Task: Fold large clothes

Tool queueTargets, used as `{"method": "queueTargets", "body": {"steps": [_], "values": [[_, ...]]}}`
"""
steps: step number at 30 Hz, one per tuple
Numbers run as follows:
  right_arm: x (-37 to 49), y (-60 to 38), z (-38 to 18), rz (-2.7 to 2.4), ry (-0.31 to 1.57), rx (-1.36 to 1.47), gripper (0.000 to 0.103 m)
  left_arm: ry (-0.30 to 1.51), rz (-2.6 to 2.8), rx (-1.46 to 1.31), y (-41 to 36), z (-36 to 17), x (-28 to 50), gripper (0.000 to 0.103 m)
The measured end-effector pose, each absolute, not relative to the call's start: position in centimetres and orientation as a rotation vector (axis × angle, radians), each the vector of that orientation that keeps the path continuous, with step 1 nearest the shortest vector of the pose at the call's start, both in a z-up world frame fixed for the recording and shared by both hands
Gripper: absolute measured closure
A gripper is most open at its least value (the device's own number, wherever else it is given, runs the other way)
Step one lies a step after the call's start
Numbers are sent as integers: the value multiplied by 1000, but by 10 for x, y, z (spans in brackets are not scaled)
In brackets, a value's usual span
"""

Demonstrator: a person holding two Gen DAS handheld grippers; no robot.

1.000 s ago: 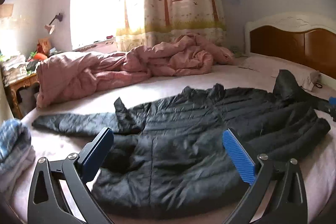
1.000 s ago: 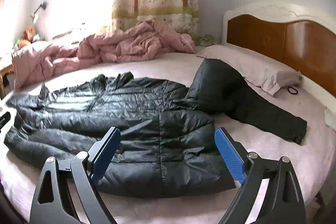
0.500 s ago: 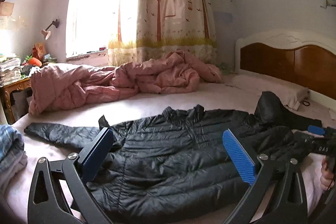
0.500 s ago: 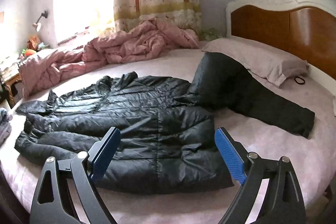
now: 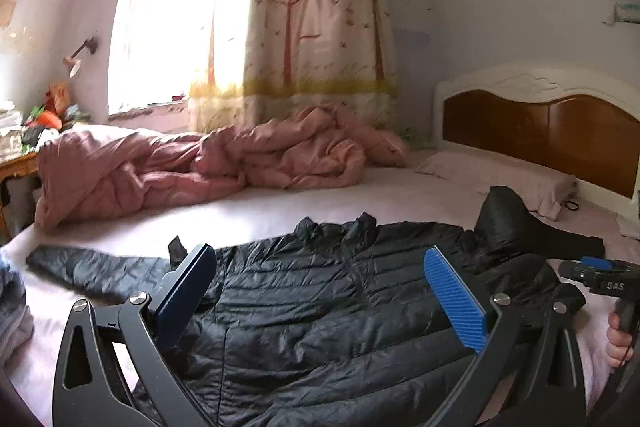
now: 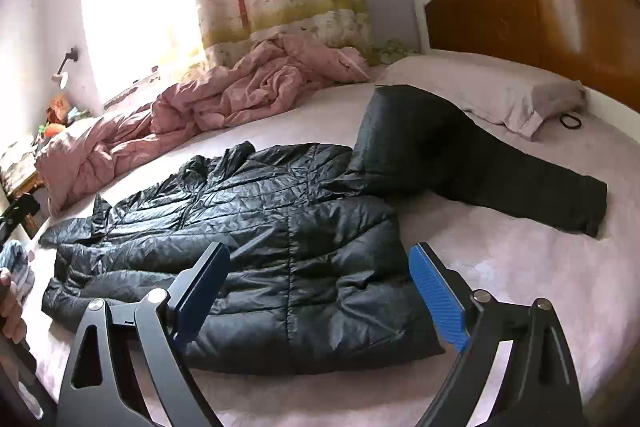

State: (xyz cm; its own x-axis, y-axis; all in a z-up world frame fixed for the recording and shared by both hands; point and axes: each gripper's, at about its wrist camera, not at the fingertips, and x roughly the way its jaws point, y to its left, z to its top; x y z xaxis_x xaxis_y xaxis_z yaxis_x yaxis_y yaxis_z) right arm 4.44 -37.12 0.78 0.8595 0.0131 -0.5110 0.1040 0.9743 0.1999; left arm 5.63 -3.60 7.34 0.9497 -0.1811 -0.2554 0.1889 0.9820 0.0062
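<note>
A black quilted puffer jacket [image 5: 328, 307] lies flat on the pink bed, its body doubled over lengthwise. One sleeve [image 5: 92, 267] stretches out to the left; the other sleeve [image 6: 480, 163] stretches right towards the pillow. It also shows in the right wrist view [image 6: 260, 227]. My left gripper [image 5: 320, 291] is open and empty, held above the jacket's near edge. My right gripper [image 6: 320, 287] is open and empty, above the jacket's hem end. The right gripper also shows at the left wrist view's right edge [image 5: 600, 277].
A crumpled pink duvet [image 5: 200, 163] lies across the far side of the bed. A pillow [image 6: 492, 91] and a black hair tie [image 6: 570, 121] lie by the wooden headboard [image 6: 540, 27]. Folded clothes [image 5: 12, 311] sit at the left. A cluttered side table [image 5: 16, 163] stands at the far left.
Both grippers have lifted and tilted up, away from the jacket, so more of the room shows. The jacket has not moved. Both stay open.
</note>
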Motion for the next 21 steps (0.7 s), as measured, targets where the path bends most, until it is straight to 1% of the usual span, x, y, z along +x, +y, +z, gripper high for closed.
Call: {"method": "queueTargets", "body": {"steps": [4, 8, 13, 16, 18, 21], "values": [[48, -381, 7, -29, 546, 289, 10, 262, -171, 78, -43, 76, 69, 0], [50, -389, 5, 5, 555, 352, 10, 299, -155, 25, -30, 72, 92, 0], [58, -407, -1, 6, 581, 420, 11, 351, -146, 1, -14, 42, 107, 0], [69, -438, -15, 49, 602, 590, 11, 441, -158, -29, -2, 18, 119, 0], [84, -467, -35, 34, 648, 769, 10, 503, -162, -32, 4, 5, 126, 0], [94, -493, -52, -26, 663, 895, 11, 538, -169, -51, 12, -3, 129, 0]]}}
